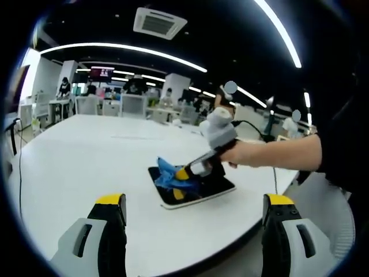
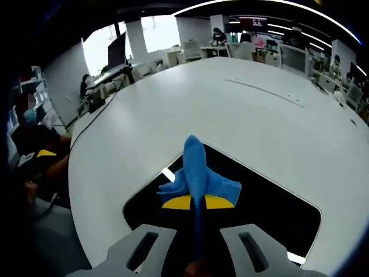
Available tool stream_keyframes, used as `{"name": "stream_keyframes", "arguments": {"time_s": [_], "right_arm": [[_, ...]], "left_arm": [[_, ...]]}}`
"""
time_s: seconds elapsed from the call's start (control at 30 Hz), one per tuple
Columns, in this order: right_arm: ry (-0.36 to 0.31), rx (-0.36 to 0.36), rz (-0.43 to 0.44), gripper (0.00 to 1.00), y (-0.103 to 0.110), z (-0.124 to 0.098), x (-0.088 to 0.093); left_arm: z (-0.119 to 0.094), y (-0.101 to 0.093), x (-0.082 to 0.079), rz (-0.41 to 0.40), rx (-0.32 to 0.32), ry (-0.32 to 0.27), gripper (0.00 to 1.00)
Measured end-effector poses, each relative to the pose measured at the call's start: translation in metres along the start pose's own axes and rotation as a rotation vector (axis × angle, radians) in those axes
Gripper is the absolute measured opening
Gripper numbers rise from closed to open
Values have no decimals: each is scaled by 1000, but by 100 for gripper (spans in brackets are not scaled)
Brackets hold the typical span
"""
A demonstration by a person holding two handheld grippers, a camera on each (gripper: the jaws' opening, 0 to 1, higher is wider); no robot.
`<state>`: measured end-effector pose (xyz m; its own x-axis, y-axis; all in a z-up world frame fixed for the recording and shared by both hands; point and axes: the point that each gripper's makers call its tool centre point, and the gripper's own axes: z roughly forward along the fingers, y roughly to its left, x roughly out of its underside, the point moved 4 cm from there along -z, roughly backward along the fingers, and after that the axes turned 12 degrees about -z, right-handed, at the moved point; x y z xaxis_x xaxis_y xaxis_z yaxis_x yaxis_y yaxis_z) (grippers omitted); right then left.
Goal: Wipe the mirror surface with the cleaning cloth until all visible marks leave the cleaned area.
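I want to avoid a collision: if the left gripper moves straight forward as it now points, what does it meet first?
Probably the mirror with the blue cloth and right gripper on it; depth is unclear.

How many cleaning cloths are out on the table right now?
1. A blue cleaning cloth is pinched in the right gripper and lies on the dark rectangular mirror on the white table. Anything under it is hidden.

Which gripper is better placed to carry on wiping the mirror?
Right. The right gripper is shut on the blue cloth, over the mirror. The left gripper stands open and apart from it.
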<state>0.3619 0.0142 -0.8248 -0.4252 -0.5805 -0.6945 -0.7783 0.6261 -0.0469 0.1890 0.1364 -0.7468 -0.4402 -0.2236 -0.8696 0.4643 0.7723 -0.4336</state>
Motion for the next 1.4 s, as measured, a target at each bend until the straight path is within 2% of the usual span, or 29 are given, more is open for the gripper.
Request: {"name": "stream_keyframes", "arguments": {"time_s": [0.63, 1.4], "right_arm": [[-3, -24, 15, 1, 27, -18, 15], [12, -43, 17, 1, 46, -31, 28]], "left_arm": [[2, 0, -2, 14, 7, -5, 99], [1, -1, -1, 10, 10, -7, 99]]}}
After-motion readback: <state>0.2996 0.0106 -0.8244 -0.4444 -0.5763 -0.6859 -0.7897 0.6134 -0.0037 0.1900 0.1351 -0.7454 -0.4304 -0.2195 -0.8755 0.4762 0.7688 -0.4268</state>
